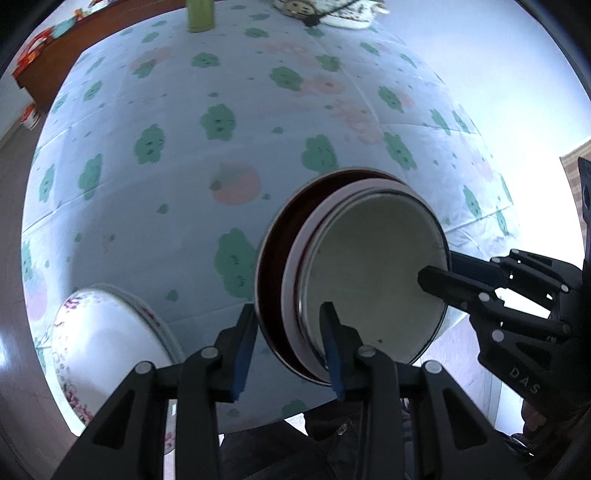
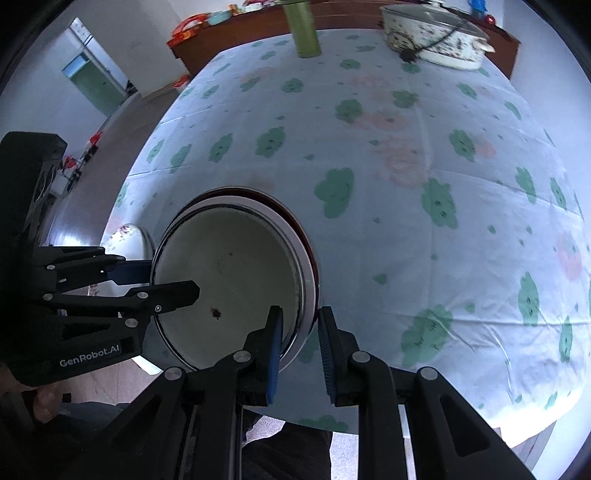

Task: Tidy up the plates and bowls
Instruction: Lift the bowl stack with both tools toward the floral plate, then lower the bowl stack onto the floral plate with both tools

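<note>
A stack of plates [image 1: 369, 273] sits near the table's front edge: a white plate with a dark rim on top, a white one under it, a dark red one at the bottom. It also shows in the right wrist view [image 2: 229, 269]. My left gripper [image 1: 290, 343] is shut on the stack's left rim, one finger above, one below. My right gripper [image 2: 299, 347] is shut on the stack's right rim the same way. A white floral bowl [image 1: 107, 343] sits left of the stack, also seen in the right wrist view [image 2: 129, 236].
The table has a pale blue cloth with green flowers [image 2: 406, 166]. A green bottle [image 2: 303, 29] and a lidded floral pot with a cord [image 2: 436, 37] stand at the far end. A brown cabinet [image 2: 221, 40] stands behind.
</note>
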Motion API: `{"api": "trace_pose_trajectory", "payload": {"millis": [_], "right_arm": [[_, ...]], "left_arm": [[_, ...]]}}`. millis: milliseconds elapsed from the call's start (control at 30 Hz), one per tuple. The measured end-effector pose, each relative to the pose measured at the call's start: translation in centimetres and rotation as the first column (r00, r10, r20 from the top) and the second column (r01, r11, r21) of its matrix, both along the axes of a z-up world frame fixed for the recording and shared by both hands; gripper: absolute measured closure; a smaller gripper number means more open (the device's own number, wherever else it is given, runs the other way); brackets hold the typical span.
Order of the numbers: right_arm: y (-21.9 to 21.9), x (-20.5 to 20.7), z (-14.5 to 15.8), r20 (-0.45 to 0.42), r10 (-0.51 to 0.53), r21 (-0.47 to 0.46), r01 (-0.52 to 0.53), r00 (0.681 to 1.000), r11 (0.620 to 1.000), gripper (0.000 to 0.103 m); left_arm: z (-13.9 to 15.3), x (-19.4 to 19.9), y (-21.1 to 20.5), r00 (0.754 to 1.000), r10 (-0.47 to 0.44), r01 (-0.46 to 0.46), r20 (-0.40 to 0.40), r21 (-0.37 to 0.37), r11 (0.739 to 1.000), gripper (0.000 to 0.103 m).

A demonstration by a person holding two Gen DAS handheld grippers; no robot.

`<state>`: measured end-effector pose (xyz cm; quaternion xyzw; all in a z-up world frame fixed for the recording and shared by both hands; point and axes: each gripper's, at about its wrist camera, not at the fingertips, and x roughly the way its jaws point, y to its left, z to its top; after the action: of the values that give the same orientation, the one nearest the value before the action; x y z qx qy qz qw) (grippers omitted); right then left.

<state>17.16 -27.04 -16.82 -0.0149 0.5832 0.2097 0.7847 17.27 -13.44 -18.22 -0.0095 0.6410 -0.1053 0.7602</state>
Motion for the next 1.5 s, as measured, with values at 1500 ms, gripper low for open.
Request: {"api": "trace_pose_trajectory", "payload": {"millis": [1500], "right_arm": [[16.4, -1.3, 2.5, 0.039, 0.324, 0.021, -0.325, 0.945, 0.946, 0.082]], "left_arm": [[2.5, -6.0, 16.0, 0.953, 0.3, -0.301, 0.044, 0.024, 0.953, 0.071]]}}
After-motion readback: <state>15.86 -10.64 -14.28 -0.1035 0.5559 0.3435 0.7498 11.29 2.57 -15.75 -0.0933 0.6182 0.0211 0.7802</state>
